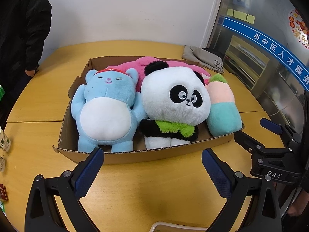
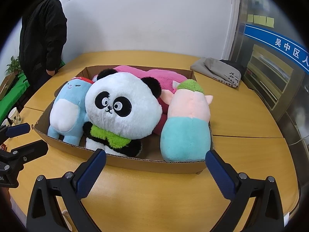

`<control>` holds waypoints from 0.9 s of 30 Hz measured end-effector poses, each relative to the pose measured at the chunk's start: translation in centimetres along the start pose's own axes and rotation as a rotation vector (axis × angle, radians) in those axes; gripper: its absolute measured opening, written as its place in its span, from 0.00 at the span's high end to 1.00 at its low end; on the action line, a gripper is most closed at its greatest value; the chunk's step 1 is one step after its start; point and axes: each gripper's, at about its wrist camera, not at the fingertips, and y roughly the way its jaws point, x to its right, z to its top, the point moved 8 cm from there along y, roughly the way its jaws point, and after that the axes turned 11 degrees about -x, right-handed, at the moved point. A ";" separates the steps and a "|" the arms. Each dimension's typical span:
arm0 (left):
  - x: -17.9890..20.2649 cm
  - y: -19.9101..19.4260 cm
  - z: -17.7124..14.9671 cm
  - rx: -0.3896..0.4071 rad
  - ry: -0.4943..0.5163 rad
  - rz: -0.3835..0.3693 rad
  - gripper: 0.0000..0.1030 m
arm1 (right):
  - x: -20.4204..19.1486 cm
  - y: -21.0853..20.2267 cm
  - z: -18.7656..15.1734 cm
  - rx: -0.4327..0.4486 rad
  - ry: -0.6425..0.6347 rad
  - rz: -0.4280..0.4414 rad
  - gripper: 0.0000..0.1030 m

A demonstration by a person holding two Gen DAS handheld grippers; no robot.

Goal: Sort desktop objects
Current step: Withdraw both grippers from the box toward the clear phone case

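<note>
Both the left tool [image 1: 152, 166] and the right tool [image 2: 155, 167] hover wide apart and empty above the wooden surface [image 2: 154, 197]. Just ahead of them lies a cardboard box [image 1: 146, 155] holding a panda plush [image 1: 173, 98], a blue bear plush [image 1: 106, 112], a pink plush [image 2: 164, 77] and a teal-and-peach plush [image 2: 186, 127].

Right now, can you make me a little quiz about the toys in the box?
1. True or false: the panda wears a green scarf.
2. Which toy sits on the panda's side nearest the right tool? A) blue bear B) teal and peach plush C) a yellow duck
3. Fill in: both tools, left tool too, are ____ and hold nothing.

Key: 1 true. 2 B. 3 open. All the toys sit in the cardboard box, with a pink plush behind them.
</note>
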 end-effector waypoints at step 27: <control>-0.1 0.6 -1.7 -0.030 0.008 -0.029 0.00 | 0.0 -0.3 -1.0 -0.016 -0.007 -0.014 0.00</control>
